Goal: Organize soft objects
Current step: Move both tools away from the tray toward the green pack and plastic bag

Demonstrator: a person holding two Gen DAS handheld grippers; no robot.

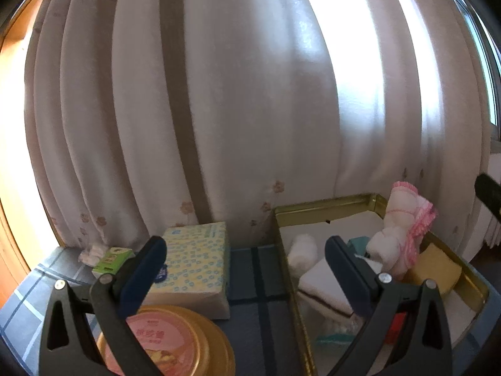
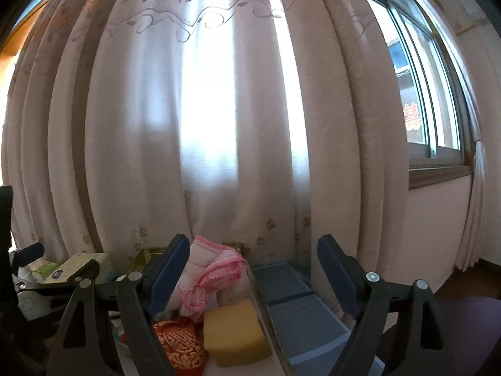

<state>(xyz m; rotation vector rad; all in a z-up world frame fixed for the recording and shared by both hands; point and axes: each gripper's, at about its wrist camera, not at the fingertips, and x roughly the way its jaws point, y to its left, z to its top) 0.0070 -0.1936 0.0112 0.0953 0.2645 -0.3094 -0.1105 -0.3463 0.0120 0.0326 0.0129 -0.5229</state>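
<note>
1. Pale flowered curtains fill the background, backlit by a window at the upper right of the right wrist view.
2. Blue checked cloth covers the table.
3. At lower right, a gold tin already gathers the soft things: pink-trimmed cloth, yellow sponge, white roll.
4. Outside it, at lower left, the tissue pack probably awaits sorting.
5. Left gripper and right gripper both gape, grasping nothing.

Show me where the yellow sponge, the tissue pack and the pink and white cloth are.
yellow sponge (image 2: 235, 332): right wrist view, on its front face.
tissue pack (image 1: 194, 257): left wrist view, on its dotted top face.
pink and white cloth (image 1: 404, 219): left wrist view, on the white middle of the bundle.
</note>
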